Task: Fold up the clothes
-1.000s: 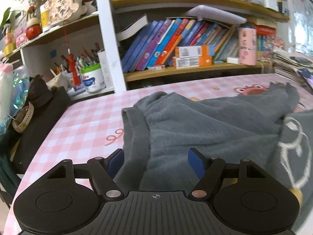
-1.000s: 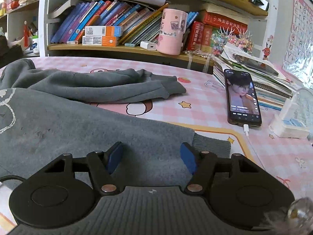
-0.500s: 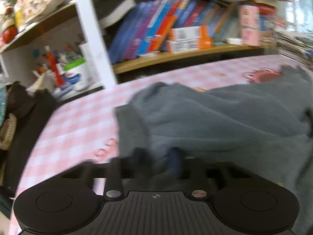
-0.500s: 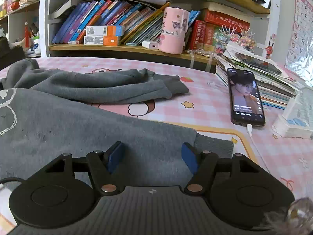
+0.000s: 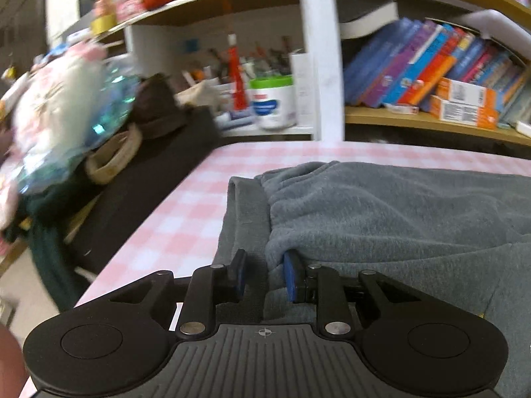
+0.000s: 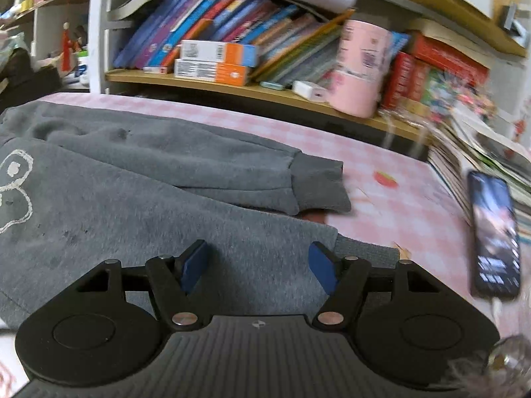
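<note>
Pinching the gray sweatshirt (image 5: 381, 219) hem at 6 o'clock, the left tool (image 5: 264, 277) is clamped on fabric; the right tool (image 6: 260, 267) hovers spread wide over its body on the pink checkered surface (image 6: 391, 172).

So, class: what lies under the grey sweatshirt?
The grey sweatshirt lies on a pink checked tablecloth, which shows around it. Whatever is beneath the middle of the fabric is covered and cannot be seen.

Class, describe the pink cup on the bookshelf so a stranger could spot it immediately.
Start at the wooden bookshelf behind the pink checked table. Follow the leaning books rightward to their end. There stands the pink cup, the only tall round thing, beside a small white charger.
</note>
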